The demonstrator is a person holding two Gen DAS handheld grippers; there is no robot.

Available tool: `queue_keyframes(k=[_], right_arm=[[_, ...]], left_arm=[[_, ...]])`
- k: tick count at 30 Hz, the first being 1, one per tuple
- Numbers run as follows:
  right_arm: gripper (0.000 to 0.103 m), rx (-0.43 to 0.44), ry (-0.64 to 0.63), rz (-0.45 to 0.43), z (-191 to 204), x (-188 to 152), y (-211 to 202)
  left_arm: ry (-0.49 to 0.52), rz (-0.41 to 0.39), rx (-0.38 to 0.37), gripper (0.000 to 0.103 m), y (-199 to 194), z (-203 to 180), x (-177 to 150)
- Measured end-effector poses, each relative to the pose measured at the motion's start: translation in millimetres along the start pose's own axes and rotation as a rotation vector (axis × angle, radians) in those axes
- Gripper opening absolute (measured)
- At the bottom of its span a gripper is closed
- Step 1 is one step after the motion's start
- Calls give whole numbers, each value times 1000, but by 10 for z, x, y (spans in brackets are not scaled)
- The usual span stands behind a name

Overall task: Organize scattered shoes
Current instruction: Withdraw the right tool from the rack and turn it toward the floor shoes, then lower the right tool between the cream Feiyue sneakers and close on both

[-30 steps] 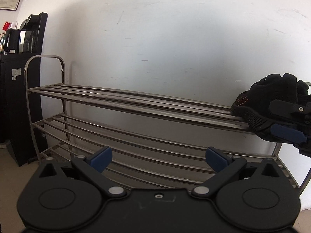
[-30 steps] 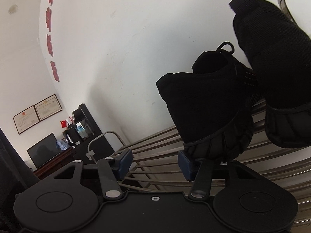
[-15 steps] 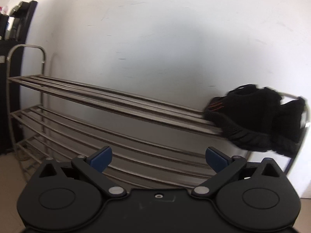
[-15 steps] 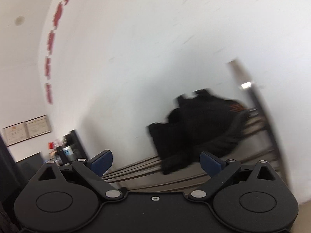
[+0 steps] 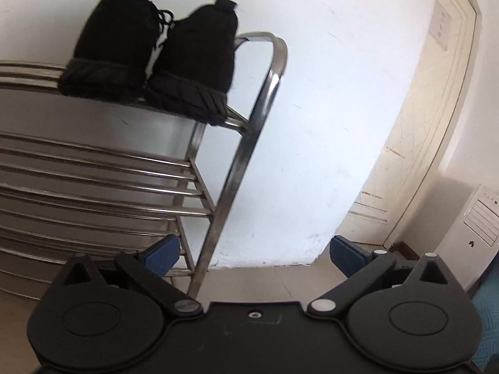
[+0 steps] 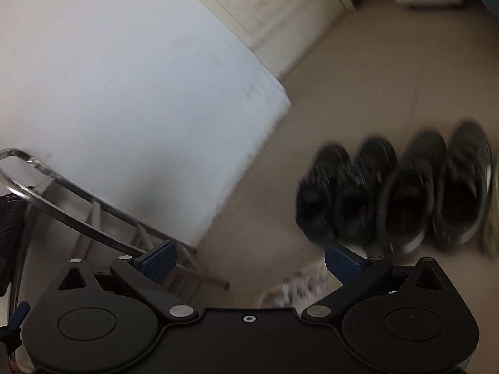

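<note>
Right gripper [image 6: 249,260] up close: fingers spread as wide as they go, nothing between them. They've just been opening, and there's only floor in the gap. Left gripper [image 5: 254,254] is wide open and empty too.

Past the right fingers, a white shoe [image 6: 296,286] lies on the floor just in front, badly blurred. Beyond it sits a row of dark sneakers [image 6: 396,193] side by side on the beige floor [image 6: 358,93], openings facing up. They look like soft knit uppers on rubbery soles, so probably light and squashy. I'd pinch the heel collar or the tongue edge rather than the toe, which would likely just cave in.

From the left view, a black pair [image 5: 149,62] is parked on the top tier of the metal shoe rack [image 5: 249,143], hard against its end rail, heels hanging slightly over the bars. Lower tiers are bare. Behind that: white wall [image 5: 327,93], cream door frame [image 5: 436,124] and a white appliance [image 5: 477,227] in the corner.
</note>
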State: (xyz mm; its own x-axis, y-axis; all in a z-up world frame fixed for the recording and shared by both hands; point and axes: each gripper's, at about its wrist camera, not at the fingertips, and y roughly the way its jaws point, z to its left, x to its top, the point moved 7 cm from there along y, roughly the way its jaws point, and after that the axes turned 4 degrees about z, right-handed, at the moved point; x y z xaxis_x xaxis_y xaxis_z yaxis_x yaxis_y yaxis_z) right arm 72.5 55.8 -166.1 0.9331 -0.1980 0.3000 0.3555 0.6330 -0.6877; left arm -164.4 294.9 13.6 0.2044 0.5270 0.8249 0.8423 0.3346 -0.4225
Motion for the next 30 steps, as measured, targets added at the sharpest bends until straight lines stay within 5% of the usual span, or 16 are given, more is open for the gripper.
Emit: queue_keyframes(k=[5,12,19,22,24,30], right_arm=[[102,-88,129,263,-328,-784,1175],[99,-107,253,205,-333,-1071,2070],[90,-296,226,167,-275,-1061,2408],[73,-376,187,159,-215,-1097,2407],[50,-412,168,152,-226,-1125,2365],[18,-479,-37,208,-233,-1212,2270]], left_arm=[[36,9,33,103,132,26,-130],[73,5,58,103,169,104,-165],[89,5,35,103,233,72,-173],[69,18,22,103,285,81,-179],[59,22,12,103,299,81,-179],[54,25,-9,103,316,51,-178]])
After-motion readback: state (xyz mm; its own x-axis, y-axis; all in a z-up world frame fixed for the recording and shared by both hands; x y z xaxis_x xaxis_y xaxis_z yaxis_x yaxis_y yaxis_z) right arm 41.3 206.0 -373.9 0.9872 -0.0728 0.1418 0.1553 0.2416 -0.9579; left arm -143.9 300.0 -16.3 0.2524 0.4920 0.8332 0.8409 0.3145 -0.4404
